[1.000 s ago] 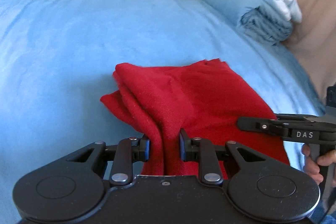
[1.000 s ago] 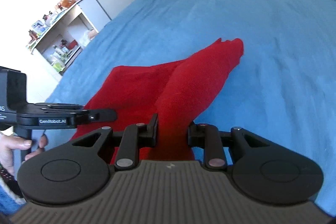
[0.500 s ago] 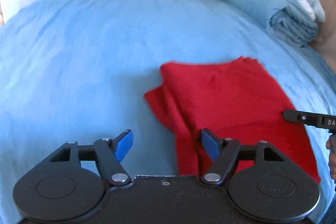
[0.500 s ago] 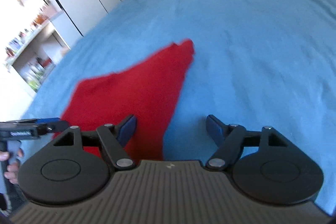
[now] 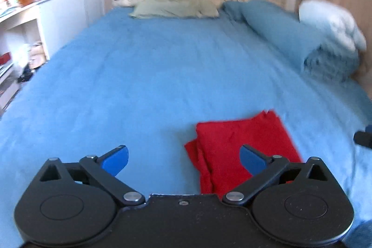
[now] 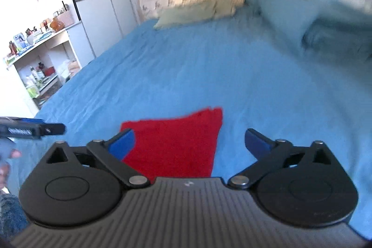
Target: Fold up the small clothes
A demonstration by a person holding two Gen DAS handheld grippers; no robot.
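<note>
A folded red garment [image 5: 241,143] lies flat on the blue bedsheet [image 5: 151,85], near the bed's front edge. It also shows in the right wrist view [image 6: 176,141]. My left gripper [image 5: 183,158] is open and empty, held above the bed just left of the garment. My right gripper [image 6: 189,142] is open and empty, above the garment's near right side. The left gripper's finger [image 6: 34,129] shows at the left edge of the right wrist view. Both views are blurred by motion.
A green pillow [image 5: 174,8], a rolled blue duvet [image 5: 290,36] and a white pillow [image 5: 332,24] lie at the head and right side of the bed. White shelves with small items [image 6: 34,62] stand left of the bed.
Both grippers let go of the red garment, opened wide and pulled up and back. The garment now lies flat and folded on the sheet.
</note>
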